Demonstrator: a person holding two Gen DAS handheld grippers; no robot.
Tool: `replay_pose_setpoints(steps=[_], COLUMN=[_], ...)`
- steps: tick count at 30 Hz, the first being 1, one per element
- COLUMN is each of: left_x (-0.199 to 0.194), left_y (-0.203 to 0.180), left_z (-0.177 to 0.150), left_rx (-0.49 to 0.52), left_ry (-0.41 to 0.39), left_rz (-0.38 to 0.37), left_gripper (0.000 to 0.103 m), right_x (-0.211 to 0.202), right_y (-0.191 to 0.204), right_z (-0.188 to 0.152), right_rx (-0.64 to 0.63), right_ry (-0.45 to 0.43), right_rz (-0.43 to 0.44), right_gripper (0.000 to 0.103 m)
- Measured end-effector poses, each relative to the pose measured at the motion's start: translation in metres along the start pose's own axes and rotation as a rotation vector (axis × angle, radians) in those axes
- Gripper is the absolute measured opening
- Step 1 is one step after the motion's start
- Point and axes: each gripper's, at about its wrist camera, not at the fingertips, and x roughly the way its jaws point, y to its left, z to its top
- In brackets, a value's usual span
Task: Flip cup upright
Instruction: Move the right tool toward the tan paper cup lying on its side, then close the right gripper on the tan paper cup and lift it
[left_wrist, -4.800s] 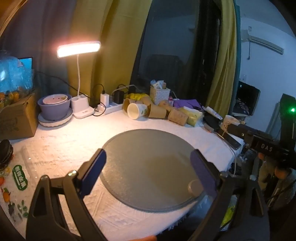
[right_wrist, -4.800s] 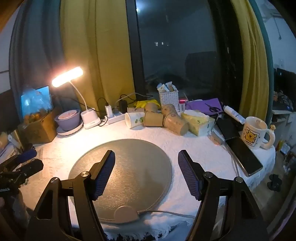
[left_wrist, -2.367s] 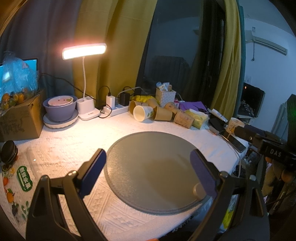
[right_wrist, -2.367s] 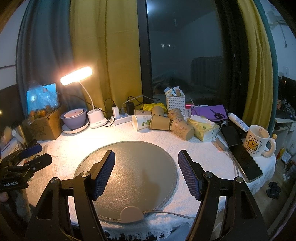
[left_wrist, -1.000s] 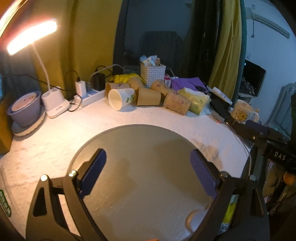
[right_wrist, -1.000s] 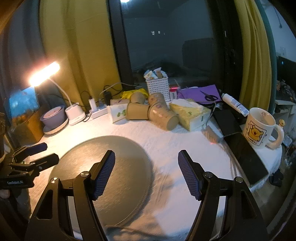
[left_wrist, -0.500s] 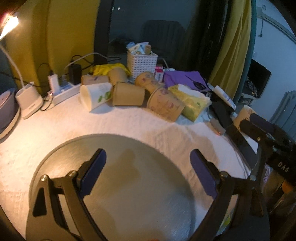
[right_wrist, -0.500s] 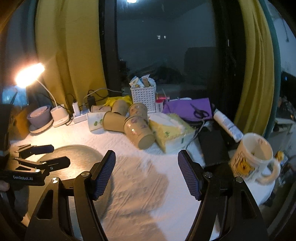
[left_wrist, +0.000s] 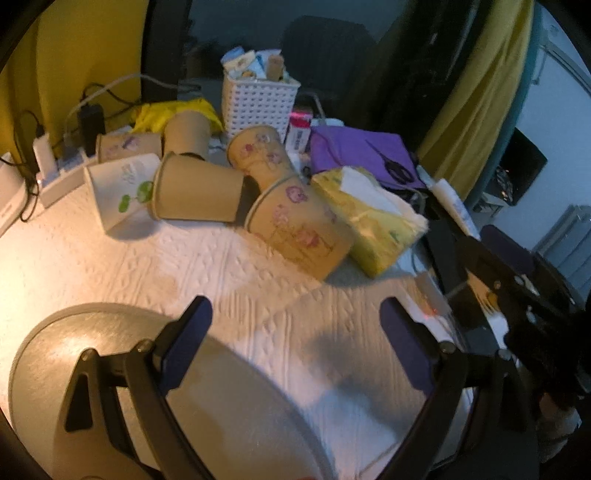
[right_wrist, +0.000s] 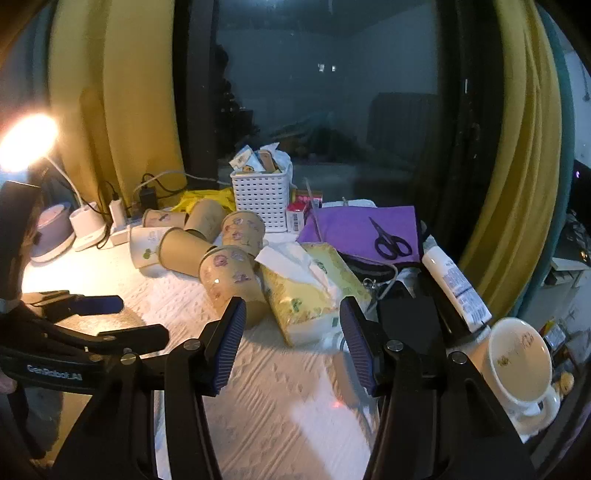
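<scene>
Both the left tongs (left_wrist: 295, 325) and right tongs (right_wrist: 291, 336) gape empty, so best straddle the tipped flowered cup (right_wrist: 232, 277) beside the tissue pack (right_wrist: 306, 291) squarely across its sides.

The table (left_wrist: 207, 266) is covered with a white embossed cloth. On it lie a round grey mat (left_wrist: 92, 376) at the near left, several paper cups on their sides, among them a flower-printed cup (left_wrist: 299, 225) touching a yellow tissue pack (left_wrist: 373, 221), a white perforated basket (left_wrist: 258, 99), a purple cloth (right_wrist: 362, 225) bearing black scissors (right_wrist: 391, 242), a white power strip (left_wrist: 55, 177), a white tube (right_wrist: 454, 284) and a mug (right_wrist: 521, 362) at the far right edge.
</scene>
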Motion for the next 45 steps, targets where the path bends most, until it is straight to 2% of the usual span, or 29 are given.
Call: replay_pose_setpoints(steps=[7, 12, 20, 23, 24, 26, 34, 45], left_x=[0.038, 0.06, 0.093, 0.095, 0.095, 0.095, 0.063, -0.038], left_y=[0.013, 0.017, 0.022, 0.021, 0.022, 0.025, 0.028, 0.037], left_z=[0.022, 0.036, 0.048, 0.051, 0.051, 0.052, 0.032, -0.015], left_rx=[-0.129, -0.182, -0.273, -0.265, -0.265, -0.275, -0.197, 0.011], left_ry=[0.022, 0.044, 0.116, 0.094, 0.093, 0.1, 0.078, -0.057], left_rz=[-0.018, -0.038, -0.163, -0.176, -0.18, -0.199, -0.192, -0.19], left_gripper=[0.092, 0.092, 0.092, 0.092, 0.079, 0.074, 0.068, 0.068], right_x=[0.036, 0.058, 0.066, 0.063, 0.061, 0.056, 0.027, -0.022], right_y=[-0.009, -0.019, -0.024, -0.024, -0.024, -0.023, -0.014, 0.033], right_z=[0.013, 0.016, 0.025, 0.024, 0.023, 0.021, 0.016, 0.006], right_rx=[0.007, 0.015, 0.03, 0.038, 0.042, 0.051, 0.067, 0.077], right_ry=[0.032, 0.058, 0.052, 0.057, 0.06, 0.068, 0.068, 0.054], right_rz=[-0.007, -0.013, -0.018, -0.02, -0.023, -0.031, -0.038, 0.053], right_gripper=[0.056, 0.056, 0.056, 0.056, 0.056, 0.056, 0.056, 0.056])
